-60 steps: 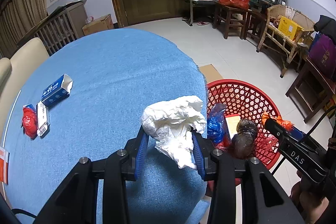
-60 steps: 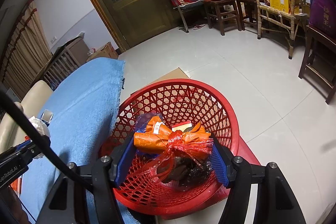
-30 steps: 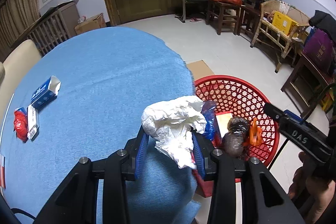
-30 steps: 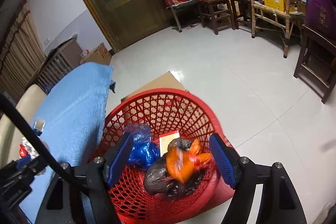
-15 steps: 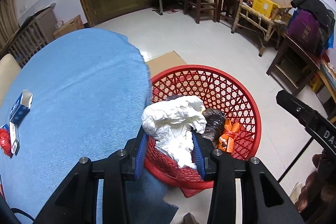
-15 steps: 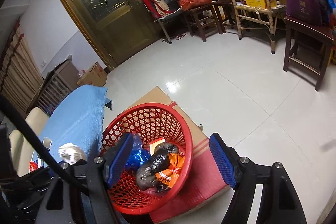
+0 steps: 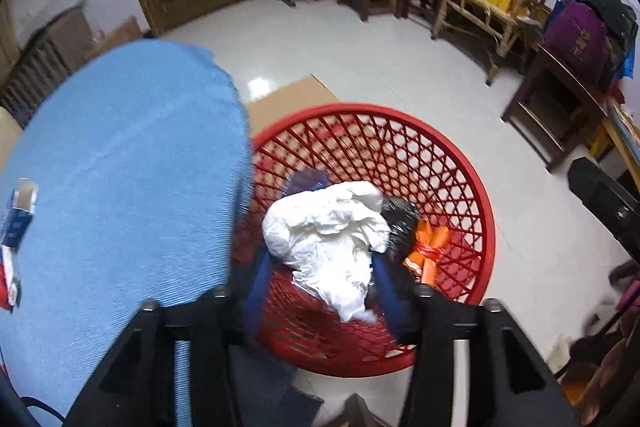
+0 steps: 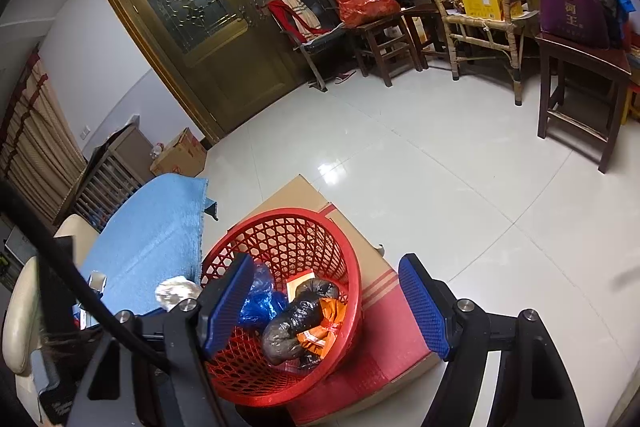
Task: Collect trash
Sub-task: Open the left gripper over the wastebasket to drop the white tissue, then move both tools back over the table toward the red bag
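Low in the left wrist view, the left gripper [image 7: 320, 291] points steeply down over the red basket [image 7: 486, 227], its jaws opening with the crumpled white paper [image 7: 332, 239] between them (contact is blurred). The paper hides part of the basket's trash. The right gripper [image 8: 332, 303] hangs with jaws apart and empty, basket at lower centre beside the blue worktop [image 8: 156, 239].

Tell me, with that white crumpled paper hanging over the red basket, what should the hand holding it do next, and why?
Probably just finish letting go. The left gripper is above the red basket, its jaws opening around the white crumpled paper, so the wad should fall in beside the black bag and orange wrapper already there.
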